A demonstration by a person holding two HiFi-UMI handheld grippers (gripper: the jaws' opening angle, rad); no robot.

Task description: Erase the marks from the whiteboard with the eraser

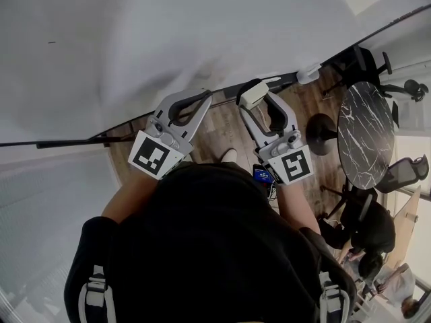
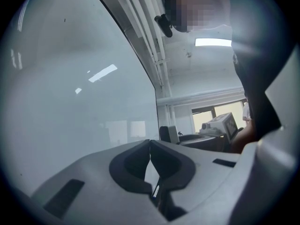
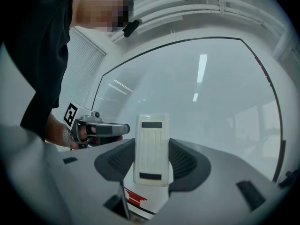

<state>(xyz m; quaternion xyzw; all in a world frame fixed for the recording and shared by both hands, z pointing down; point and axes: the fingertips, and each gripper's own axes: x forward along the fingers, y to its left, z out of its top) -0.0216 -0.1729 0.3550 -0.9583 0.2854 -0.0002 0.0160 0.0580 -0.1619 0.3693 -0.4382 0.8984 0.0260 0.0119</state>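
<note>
1. The whiteboard (image 1: 168, 39) ahead of both my grippers looks almost wholly clean. The one mark I can make out is a tiny dark dash (image 1: 52, 42), far off to the left of my left gripper and well beyond its tips.
2. I judge the task close to done. That dash is what is left, along with perhaps a faint grey haze on the board just ahead of my grippers, though I cannot be sure this is ink and not shading.
3. My right gripper (image 3: 152, 159) is closed onto the eraser (image 3: 151, 139). The white block sits upright between the two dark pads and sticks out past the tips toward the board.
4. The eraser is near the board's lower edge. I cannot tell whether its face touches the surface or hangs just off it.
5. My left gripper (image 2: 150, 146) has its jaws brought together, tips meeting, with nothing between them. It is just to the left of the right gripper, pointing at the board and taking no part in the wiping.
6. To reach the dash, I judge the eraser must travel far to the left, past my left gripper.
</note>
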